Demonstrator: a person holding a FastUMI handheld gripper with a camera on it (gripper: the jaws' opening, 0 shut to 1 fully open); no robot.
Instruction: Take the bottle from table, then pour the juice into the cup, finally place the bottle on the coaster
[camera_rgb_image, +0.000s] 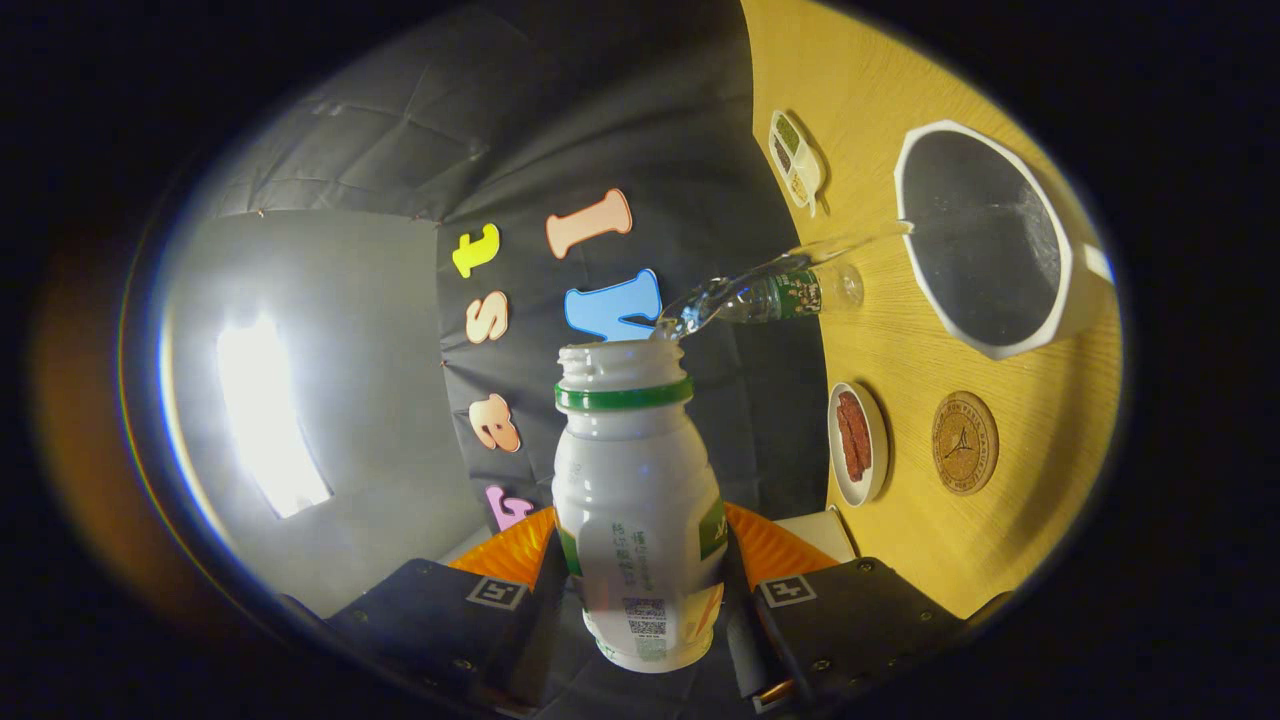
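Your gripper (640, 590) is clamped on the white bottle (636, 500), both fingers pressing its sides. The bottle's label carries small print and a code patch; none of it is legible. From the bottle's open, green-ringed mouth a clear stream (770, 275) arcs to the white cup (985, 240) on the table (1000, 470). Near the cup lie a round coaster (964, 442), a red-filled dish (857, 442) and a small divided tray (796, 160).

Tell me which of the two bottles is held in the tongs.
The white plastic bottle with the green neck ring, clamped between the tongs and pouring. The small clear plastic bottle lies beyond them, on the wooden table.
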